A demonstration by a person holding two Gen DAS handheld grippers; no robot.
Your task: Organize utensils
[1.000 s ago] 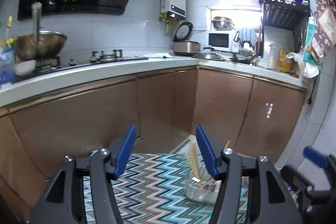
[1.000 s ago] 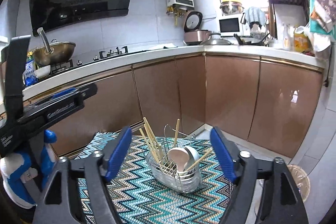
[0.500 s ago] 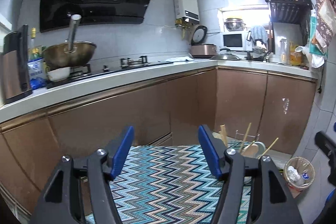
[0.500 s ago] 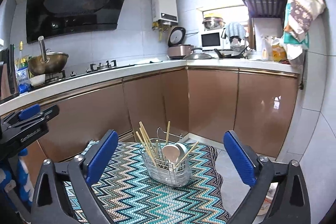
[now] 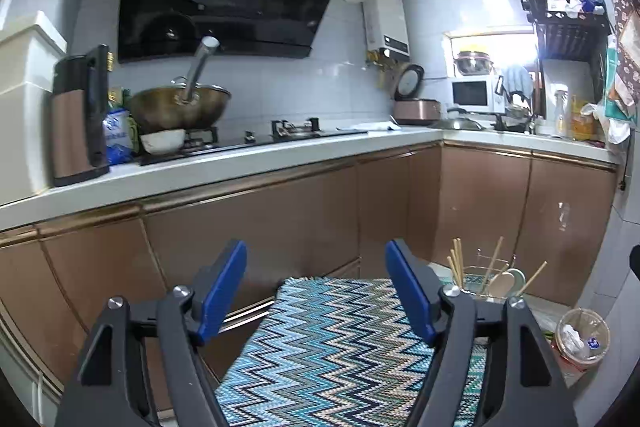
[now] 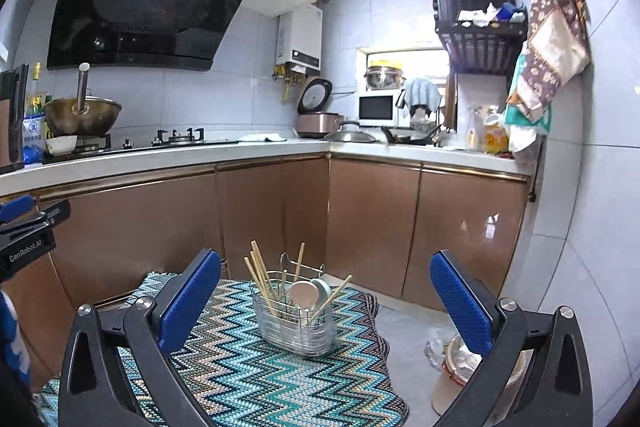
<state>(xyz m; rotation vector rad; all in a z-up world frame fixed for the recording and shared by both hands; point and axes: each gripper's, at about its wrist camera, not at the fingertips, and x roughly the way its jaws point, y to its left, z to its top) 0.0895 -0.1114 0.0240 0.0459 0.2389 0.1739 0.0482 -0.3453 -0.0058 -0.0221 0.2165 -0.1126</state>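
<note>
A wire utensil basket (image 6: 295,319) stands on a zigzag-patterned cloth (image 6: 256,375). It holds several wooden chopsticks (image 6: 260,277) and spoons (image 6: 305,294). My right gripper (image 6: 325,301) is wide open and empty, raised above and in front of the basket. My left gripper (image 5: 316,293) is open and empty over the cloth (image 5: 340,347); in its view the basket (image 5: 494,279) sits at the far right, partly hidden behind the right finger. The left gripper's body shows at the left edge of the right wrist view.
Brown cabinet fronts (image 6: 280,219) under an L-shaped white counter (image 6: 180,155) lie beyond the cloth. A wok (image 6: 82,115), a gas hob, a rice cooker (image 6: 318,121) and a microwave sit on it. A small bin (image 6: 464,359) stands on the floor to the right.
Both grippers have risen and pulled back from the basket, which now looks smaller and lower. The right gripper's jaws have opened wider. The left view swung left, so the basket shifted right.
</note>
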